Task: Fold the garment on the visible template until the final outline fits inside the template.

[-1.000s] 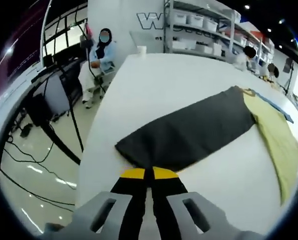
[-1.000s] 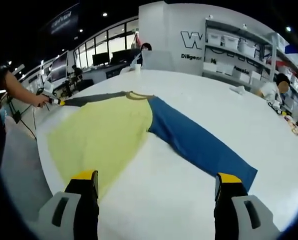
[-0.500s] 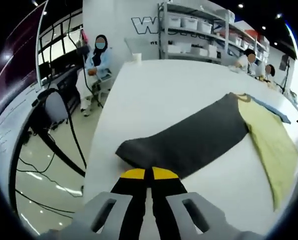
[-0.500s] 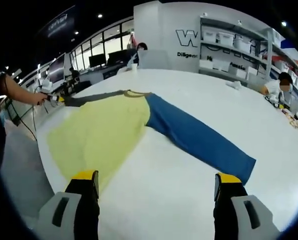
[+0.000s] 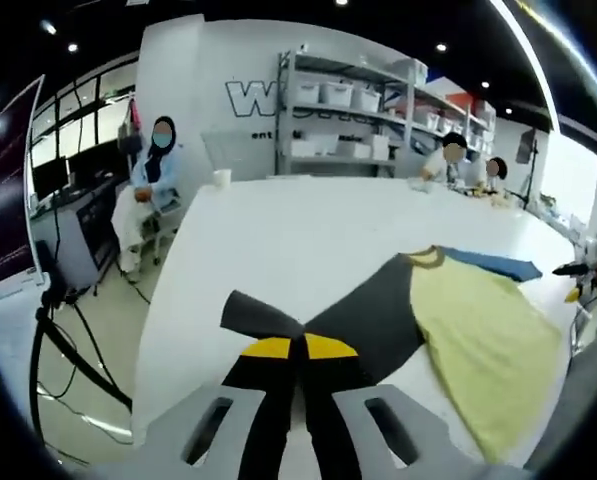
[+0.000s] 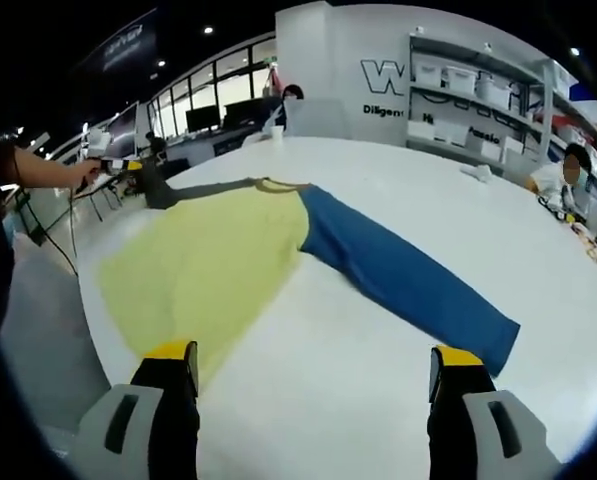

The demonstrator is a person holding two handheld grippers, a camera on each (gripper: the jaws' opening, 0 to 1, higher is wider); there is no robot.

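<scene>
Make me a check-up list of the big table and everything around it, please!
Surface: white table, wide and bare near the right claw.
Job's things: shirt with yellow body, blue sleeve spread flat, dark grey sleeve lifted and bunched at its end. No template outline seen.
Clutter: paper cup at the far edge.
Grippers: left claw shut on the dark grey sleeve; right claw open, holding nothing, above the table.
Cables: black cables on the floor beside the table.
Surroundings: shelves with white bins, seated people, monitors.
</scene>
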